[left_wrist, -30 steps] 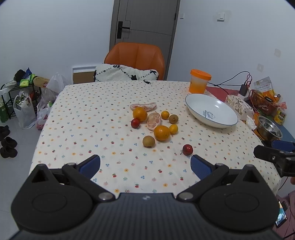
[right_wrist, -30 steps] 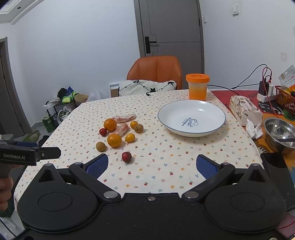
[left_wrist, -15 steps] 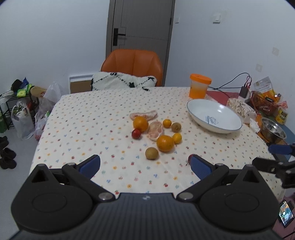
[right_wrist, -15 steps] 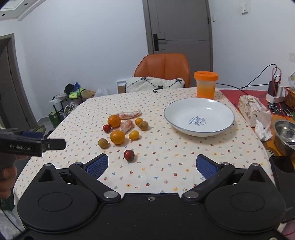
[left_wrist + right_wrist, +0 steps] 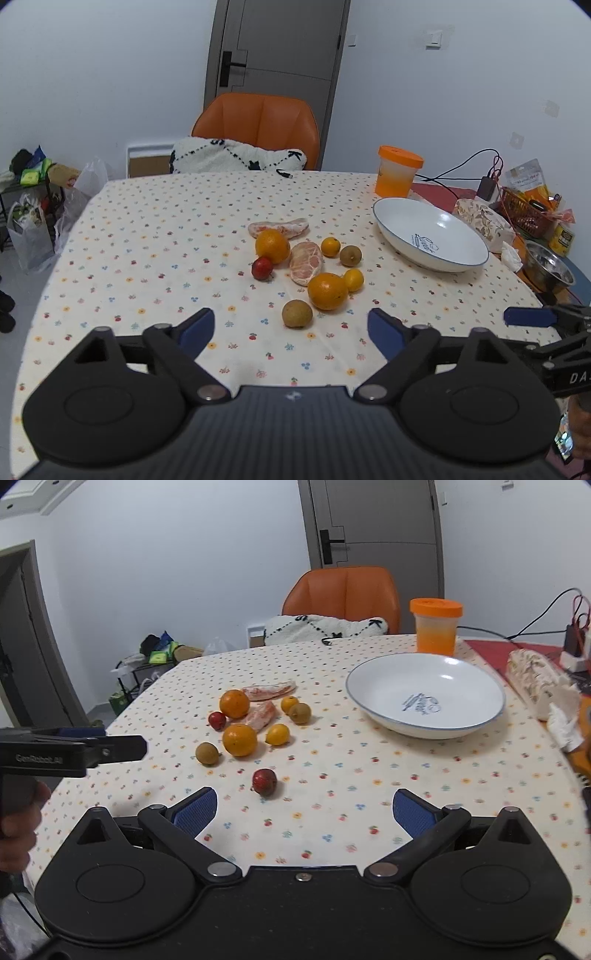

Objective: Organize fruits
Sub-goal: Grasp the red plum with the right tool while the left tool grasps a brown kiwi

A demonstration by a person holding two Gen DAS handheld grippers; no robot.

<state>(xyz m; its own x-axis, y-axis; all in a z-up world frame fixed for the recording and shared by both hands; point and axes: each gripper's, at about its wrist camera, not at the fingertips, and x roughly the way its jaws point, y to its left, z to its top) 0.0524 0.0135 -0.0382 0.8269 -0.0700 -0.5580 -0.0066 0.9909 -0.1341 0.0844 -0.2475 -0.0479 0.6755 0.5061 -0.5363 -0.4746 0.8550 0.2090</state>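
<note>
Several fruits lie in a cluster mid-table: two oranges (image 5: 327,291) (image 5: 272,246), small yellow citrus (image 5: 354,279), brown round fruits (image 5: 297,313), a small red fruit (image 5: 262,268) and peeled pomelo pieces (image 5: 305,258). Another red fruit (image 5: 264,781) lies apart, just ahead of my right gripper (image 5: 305,812). An empty white plate (image 5: 424,695) (image 5: 430,233) sits to the right. My left gripper (image 5: 291,329) is open and empty, close before the brown fruit. The right gripper is open and empty.
An orange-lidded jar (image 5: 397,171) stands behind the plate. A tissue pack (image 5: 537,681), steel bowl (image 5: 548,264), red basket (image 5: 526,212) and cables crowd the right edge. An orange chair (image 5: 258,129) with a cushion stands at the far side.
Both grippers moved forward and lower toward the fruits. The red fruit near the front slipped behind my left gripper's right finger in the left view.
</note>
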